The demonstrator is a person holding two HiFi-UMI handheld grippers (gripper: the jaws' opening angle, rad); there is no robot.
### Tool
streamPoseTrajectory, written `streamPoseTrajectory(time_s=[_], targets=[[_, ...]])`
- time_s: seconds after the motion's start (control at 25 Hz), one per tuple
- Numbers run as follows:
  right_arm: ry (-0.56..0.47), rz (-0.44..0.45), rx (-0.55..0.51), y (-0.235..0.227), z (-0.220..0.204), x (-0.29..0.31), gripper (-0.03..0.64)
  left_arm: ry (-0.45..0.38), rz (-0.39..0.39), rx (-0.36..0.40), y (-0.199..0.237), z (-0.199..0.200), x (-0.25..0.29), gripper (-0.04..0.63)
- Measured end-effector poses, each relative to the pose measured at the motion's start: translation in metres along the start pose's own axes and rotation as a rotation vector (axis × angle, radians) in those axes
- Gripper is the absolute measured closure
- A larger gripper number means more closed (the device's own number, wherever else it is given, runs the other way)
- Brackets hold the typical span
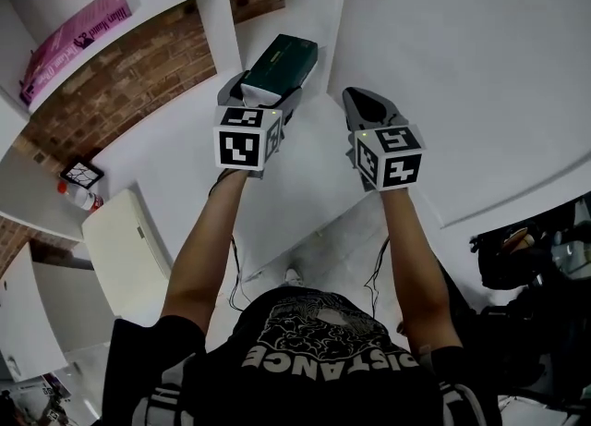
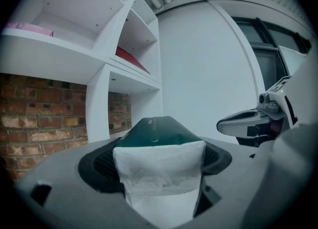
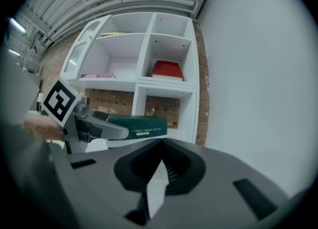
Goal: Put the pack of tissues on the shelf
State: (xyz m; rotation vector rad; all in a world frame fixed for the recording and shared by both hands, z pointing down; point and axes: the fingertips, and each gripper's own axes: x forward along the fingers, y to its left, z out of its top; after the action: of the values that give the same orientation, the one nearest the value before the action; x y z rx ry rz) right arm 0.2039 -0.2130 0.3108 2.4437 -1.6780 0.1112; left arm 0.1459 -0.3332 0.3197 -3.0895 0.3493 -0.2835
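The pack of tissues [image 1: 288, 57] is a dark green box with a white end [image 2: 159, 168]. My left gripper [image 1: 264, 91] is shut on it and holds it level in the air, its far end toward the white shelf unit [image 1: 222, 18]. In the right gripper view the pack [image 3: 141, 126] sticks out past the left gripper [image 3: 94, 128], in front of the lower right compartment [image 3: 166, 109]. My right gripper [image 1: 365, 101] hangs beside it on the right, apart from the pack. Its jaws meet at the tip [image 3: 161, 143] with nothing held.
The shelf unit [image 3: 144, 81] has a brick back wall. A red item [image 3: 167, 69] lies in an upper compartment and a pink pack [image 1: 74, 36] in another. A plain white wall [image 1: 462, 64] runs on the right. A cream cabinet [image 1: 125, 249] and a dark bag [image 1: 526, 258] stand below.
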Motion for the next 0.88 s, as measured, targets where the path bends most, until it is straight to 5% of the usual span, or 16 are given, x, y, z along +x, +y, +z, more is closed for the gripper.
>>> streamPoseTrajectory(time_s=[0.88], targets=[[-0.008,0.058,-0.012,-0.022,-0.003,0.063,0.614,-0.016,0.044,-0.015,0.026,0.0,0.045,0.164]])
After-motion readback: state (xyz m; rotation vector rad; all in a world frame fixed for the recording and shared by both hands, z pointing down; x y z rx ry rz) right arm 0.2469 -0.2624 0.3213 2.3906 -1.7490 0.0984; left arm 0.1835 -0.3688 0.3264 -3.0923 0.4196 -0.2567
